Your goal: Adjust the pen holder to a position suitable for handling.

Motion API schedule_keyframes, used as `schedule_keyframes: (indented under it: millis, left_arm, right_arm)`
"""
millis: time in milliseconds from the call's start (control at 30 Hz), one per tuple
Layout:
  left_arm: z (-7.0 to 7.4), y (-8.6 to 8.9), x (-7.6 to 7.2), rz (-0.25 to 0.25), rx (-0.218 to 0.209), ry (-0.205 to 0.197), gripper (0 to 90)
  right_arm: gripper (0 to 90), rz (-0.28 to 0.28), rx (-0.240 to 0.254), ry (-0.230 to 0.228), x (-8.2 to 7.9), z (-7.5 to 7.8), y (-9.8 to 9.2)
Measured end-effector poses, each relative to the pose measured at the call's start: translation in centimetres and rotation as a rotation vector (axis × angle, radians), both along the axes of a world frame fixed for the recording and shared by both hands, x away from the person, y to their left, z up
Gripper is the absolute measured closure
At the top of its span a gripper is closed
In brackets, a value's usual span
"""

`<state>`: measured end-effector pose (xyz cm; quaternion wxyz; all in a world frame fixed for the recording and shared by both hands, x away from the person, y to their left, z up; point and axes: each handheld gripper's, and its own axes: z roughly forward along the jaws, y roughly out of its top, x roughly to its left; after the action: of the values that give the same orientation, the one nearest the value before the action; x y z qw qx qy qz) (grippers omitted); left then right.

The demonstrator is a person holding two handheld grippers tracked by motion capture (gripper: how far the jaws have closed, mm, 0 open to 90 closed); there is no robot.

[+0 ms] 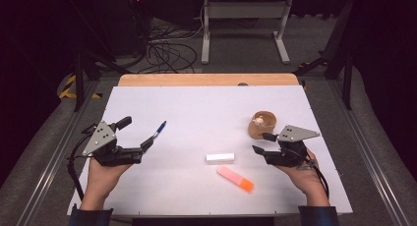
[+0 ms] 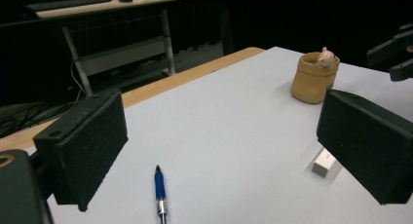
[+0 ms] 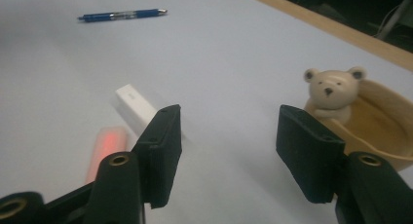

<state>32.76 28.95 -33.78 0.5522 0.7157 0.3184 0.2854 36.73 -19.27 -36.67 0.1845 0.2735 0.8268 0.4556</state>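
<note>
A white desk (image 1: 196,108) is seen from above, with a bare wooden strip along its far edge. The left tool (image 1: 139,134) is held over the left part of the desk, and its jaws are spread wide with nothing between them. A blue pen (image 1: 160,129) lies just beyond them, its tip pointed toward the far right; in the left gripper view the pen (image 2: 159,195) is seen on the desk between the two black pads, untouched by either.

The right tool (image 1: 261,143) is held over the right part of the desk. Its jaws are parted about halfway and nothing is clasped by them; in the right gripper view only bare desk surface is seen between the pads. A white eraser (image 1: 220,158) lies near the middle of the desk, just to the left of the right tool, apart from it. A pink and orange highlighter (image 1: 234,179) lies nearer than the eraser, at a slant, close to it but not touching. A tan cup (image 1: 261,124) with a small bear figure (image 3: 334,91) at its rim stands upright just beyond the right tool, on the far right.
</note>
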Motion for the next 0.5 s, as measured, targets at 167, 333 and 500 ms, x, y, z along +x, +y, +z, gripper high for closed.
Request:
schedule_keyframes:
  millis: [167,333,500]
  left_arm:
    - [-0.1,-0.1,0.0,-0.006,0.009,0.000,5.2]
    - [-0.1,-0.2,0.0,-0.005,0.011,0.002,5.2]
    - [-0.1,-0.4,0.1,-0.009,0.011,0.003,5.2]
  right_arm:
    - [46.7,0.058,-0.018,0.048,-0.2,-0.2,0.4]
    - [47.8,0.069,-0.037,0.061,-0.5,-0.3,1.0]
    - [47.8,0.069,-0.045,0.080,-0.9,-0.7,1.7]
